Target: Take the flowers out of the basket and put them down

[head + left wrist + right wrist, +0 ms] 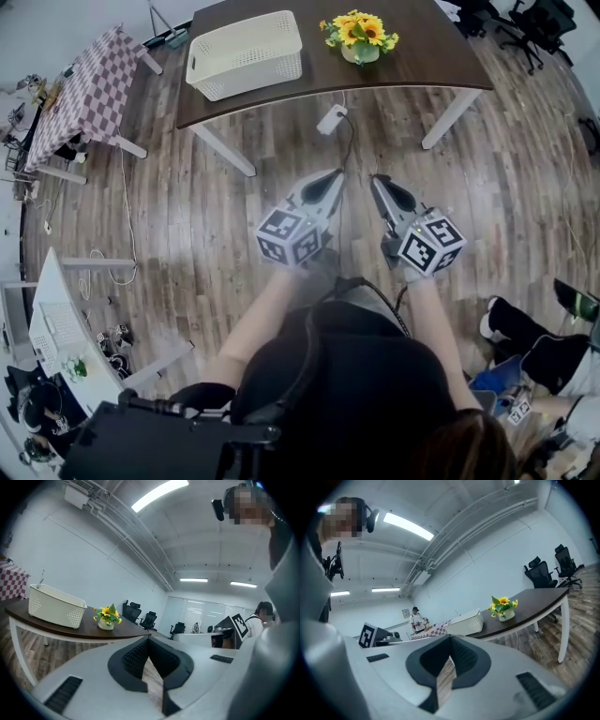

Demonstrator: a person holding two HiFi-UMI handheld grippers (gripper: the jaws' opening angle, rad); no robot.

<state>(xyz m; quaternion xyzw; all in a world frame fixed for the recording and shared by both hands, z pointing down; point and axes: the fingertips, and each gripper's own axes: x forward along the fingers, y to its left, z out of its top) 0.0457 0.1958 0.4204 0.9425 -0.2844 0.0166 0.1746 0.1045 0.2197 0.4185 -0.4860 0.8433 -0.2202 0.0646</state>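
We hold left gripper (335, 175) jaws together, empty | right gripper (378, 180) likewise | yellow flowers in pale pot (359, 33) top centre on dark wooden table (422, 56), beside white perforated plastic basket (246, 54), apart

You're looking at one white basket (246, 53), one pot of sunflowers (360, 37), and two tables: dark wooden table (422, 58), checkered-cloth table (80, 94). You're holding two grippers: left gripper (331, 175), right gripper (379, 181).
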